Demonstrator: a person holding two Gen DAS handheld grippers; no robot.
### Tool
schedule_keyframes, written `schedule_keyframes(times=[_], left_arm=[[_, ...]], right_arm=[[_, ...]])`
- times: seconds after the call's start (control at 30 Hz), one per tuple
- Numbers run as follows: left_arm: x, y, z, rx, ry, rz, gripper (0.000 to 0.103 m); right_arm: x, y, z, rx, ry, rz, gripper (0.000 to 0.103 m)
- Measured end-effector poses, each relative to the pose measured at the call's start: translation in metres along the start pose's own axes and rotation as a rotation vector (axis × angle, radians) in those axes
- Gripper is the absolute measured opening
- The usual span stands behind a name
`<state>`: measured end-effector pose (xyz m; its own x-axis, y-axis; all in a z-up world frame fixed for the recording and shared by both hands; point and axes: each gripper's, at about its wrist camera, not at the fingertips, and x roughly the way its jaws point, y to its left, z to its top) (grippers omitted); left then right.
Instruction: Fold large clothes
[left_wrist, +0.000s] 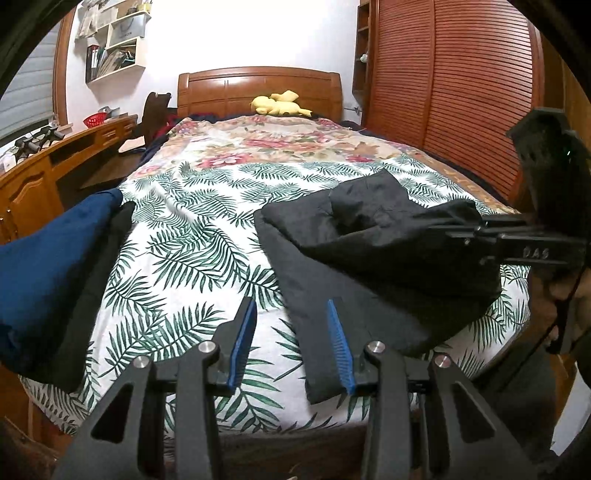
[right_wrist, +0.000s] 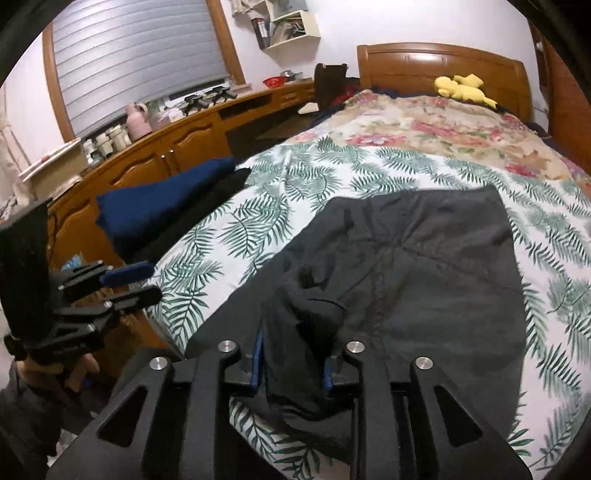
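On your far left, a folded navy garment (left_wrist: 48, 258) lies on a black one at the left edge of the bed (left_wrist: 192, 236), beside the wooden worktop (right_wrist: 155, 155) under the window. The leaf-print sheet between that pile and your work is bare.

Your left gripper (left_wrist: 291, 343) hovers over the near edge of the bed with its blue pads (left_wrist: 243, 339) well apart and nothing between them; its right pad sits just over the near corner of the black garment (left_wrist: 369, 258), but you cannot tell from here whether it touches.

The black garment is spread on the right half of the bed, near the foot, partly doubled over itself, with a raised bunch of cloth at its middle.

Your right gripper (right_wrist: 293, 363) has a fold of that black cloth between its pads at the garment's near edge. The jaws stand only narrowly apart with the cloth filling the gap, though the fabric hides whether the pads still press on it. In the left wrist view this gripper (left_wrist: 461, 230) reaches in level from the right, with cloth draped at its tips.

A yellow plush toy (left_wrist: 277, 105) lies at the headboard.
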<state>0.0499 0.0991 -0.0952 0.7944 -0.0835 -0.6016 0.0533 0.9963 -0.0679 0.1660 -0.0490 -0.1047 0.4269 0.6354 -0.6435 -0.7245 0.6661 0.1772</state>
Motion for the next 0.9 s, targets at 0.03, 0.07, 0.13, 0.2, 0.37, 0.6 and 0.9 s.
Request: schedule_keyframes(times=[0.03,0.07,0.13,0.2,0.37,0.6,0.9], left_arm=[[0.0,-0.001,0.0,0.002,-0.001,-0.003,0.038],[0.0,-0.003,0.001,0.005,-0.002,-0.005,0.038],[0.001,-0.007,0.004,0.012,-0.002,-0.008,0.038],[0.001,-0.011,0.007,0.02,-0.004,-0.011,0.038],[0.001,-0.023,0.012,0.032,-0.011,-0.03,0.038],[0.001,-0.049,0.025,0.055,-0.036,-0.084,0.038],[0.005,-0.082,0.042,0.082,-0.04,-0.186,0.039]], right_arm=[[-0.004,0.002,0.004,-0.012,0.0,-0.003,0.03],[-0.008,0.004,0.005,-0.023,0.001,-0.007,0.031],[-0.02,0.008,0.008,-0.056,-0.015,-0.014,0.035],[-0.033,0.011,0.01,-0.083,-0.034,-0.023,0.037],[-0.059,0.006,0.01,-0.131,-0.084,-0.094,0.038],[-0.072,-0.04,-0.007,-0.08,-0.064,-0.189,0.038],[-0.039,-0.067,-0.054,-0.028,0.083,-0.202,0.038]])
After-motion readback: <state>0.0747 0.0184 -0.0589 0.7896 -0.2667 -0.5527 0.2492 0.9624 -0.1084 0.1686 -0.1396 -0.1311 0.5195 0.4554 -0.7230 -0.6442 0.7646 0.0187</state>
